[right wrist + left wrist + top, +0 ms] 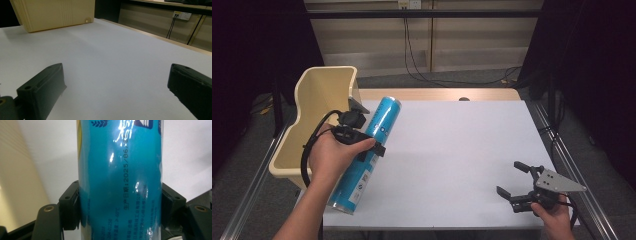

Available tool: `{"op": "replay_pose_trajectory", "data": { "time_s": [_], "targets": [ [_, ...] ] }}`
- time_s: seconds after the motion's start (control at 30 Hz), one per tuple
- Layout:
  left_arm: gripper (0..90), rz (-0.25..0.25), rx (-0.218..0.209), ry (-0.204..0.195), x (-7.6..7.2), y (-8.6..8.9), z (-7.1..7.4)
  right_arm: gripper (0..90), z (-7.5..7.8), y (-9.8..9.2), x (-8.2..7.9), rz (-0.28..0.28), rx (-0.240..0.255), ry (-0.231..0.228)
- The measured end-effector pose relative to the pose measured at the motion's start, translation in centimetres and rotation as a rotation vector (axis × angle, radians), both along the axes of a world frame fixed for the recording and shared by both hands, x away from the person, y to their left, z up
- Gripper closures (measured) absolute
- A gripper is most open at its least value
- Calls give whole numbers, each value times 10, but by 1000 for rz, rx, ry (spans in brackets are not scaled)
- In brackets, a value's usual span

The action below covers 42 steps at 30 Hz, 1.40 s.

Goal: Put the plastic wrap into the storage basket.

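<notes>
White bench (452, 150): left tongs (367, 131) clamp blue tube can (372, 150), tilted beside cream bin (319, 95); right tongs (512, 179) spread wide, holding nothing.

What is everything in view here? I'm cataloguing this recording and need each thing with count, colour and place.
Tube: one, blue with printed text, clamped in the left gripper, slanting over the table's left edge.
Bin: one, cream plastic, at the table's left side.
Table: one, white top with a wooden far edge.
Cables: black, hanging from a wall socket behind the table.
Left gripper: one, black, jaws shut on the tube, held in the left hand.
Right gripper: one, black, jaws open, bottom right, held in the right hand.
</notes>
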State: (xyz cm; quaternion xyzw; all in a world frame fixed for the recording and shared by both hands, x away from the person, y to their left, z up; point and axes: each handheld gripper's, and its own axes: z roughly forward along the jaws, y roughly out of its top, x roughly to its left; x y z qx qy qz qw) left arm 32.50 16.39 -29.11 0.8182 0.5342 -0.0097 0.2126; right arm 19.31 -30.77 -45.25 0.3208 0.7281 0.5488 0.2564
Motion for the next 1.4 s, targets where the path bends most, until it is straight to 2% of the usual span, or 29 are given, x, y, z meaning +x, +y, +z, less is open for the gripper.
{"op": "replay_pose_trajectory", "data": {
  "time_s": [0.1,0.27,0.5,0.7,0.93,1.0,1.2,1.3,1.4],
  "targets": [
    [322,41,-4,1,5,9,10,6,0,1,0,0,6,2],
    [322,79,-6,-6,8,19,15,6,2,-1,0,-7,17,-6],
    [322,147,13,-26,16,40,27,6,1,-3,0,-13,20,-5],
    [321,193,35,-34,20,51,35,6,2,-2,0,-14,22,-6],
    [321,220,29,-51,20,61,38,6,1,-3,0,-14,21,-3],
    [321,224,39,-58,21,64,39,6,1,-2,0,-14,20,-7],
    [321,265,35,-70,23,74,42,6,1,-2,0,-14,20,-6],
    [321,281,63,-65,24,80,41,6,2,-2,0,-12,20,-9],
    [321,285,72,-58,25,83,39,6,2,-2,0,-12,21,-10]
  ]
}}
